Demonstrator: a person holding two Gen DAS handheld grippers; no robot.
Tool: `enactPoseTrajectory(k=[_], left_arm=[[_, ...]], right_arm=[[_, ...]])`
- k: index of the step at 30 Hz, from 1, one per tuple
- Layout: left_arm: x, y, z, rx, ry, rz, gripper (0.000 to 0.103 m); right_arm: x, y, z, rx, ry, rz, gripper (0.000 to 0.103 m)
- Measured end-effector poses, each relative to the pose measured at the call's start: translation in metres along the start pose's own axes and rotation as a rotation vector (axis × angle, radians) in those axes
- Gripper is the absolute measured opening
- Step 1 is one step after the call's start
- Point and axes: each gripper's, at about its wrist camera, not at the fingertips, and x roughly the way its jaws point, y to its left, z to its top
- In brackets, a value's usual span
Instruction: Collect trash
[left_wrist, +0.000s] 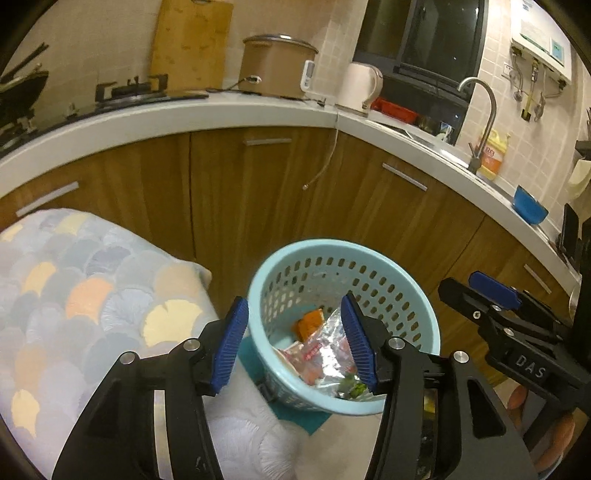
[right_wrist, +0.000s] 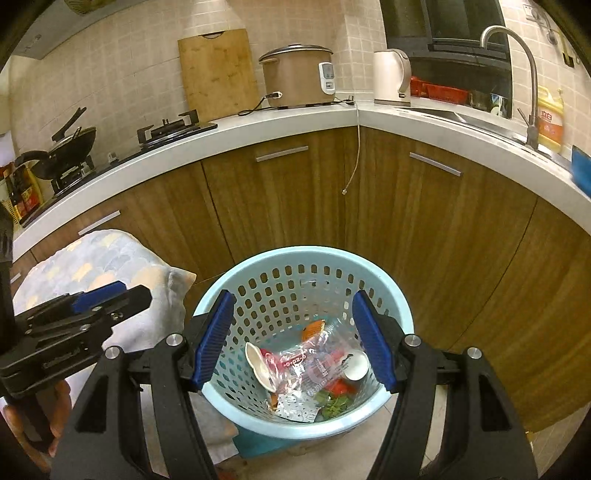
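Trash (right_wrist: 314, 373) below right gripper (right_wrist: 295, 339), seemingly apart.

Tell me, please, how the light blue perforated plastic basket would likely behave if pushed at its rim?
The light blue perforated plastic basket probably tips or slides easily: its thin holed walls look light, and it holds only wrappers and a small white paper cup. Its rim may flex slightly.

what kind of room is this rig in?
A home kitchen, almost certainly. A gas stove and rice cooker sit on a white L-shaped counter over wooden cabinets, with a sink faucet at the right. The perforated blue basket on the floor holds wrappers and scraps.
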Motion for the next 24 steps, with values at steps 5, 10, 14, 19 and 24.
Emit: enactPoseTrajectory(k=[5,10,14,19,24], left_arm=[[-0.033,0.0,-0.002,0.016,-0.095,0.073,0.071],[-0.069,0.007,-0.012,-0.002,-0.183,0.156,0.08],[-0.096,0.016,-0.023,0.003,-0.266,0.263,0.083],[-0.111,0.033,-0.038,0.026,-0.323,0.433,0.085],[-0.116,0.055,-0.046,-0.027,-0.32,0.465,0.089]], right_arm=[[-0.009,0.01,0.0,-0.016,-0.033,0.012,0.063],[-0.024,0.029,-0.001,-0.038,-0.093,0.014,0.069],[-0.034,0.046,-0.002,-0.051,-0.142,0.021,0.071],[-0.039,0.068,-0.014,-0.053,-0.206,0.018,0.076],[-0.042,0.088,-0.018,-0.058,-0.244,0.033,0.076]])
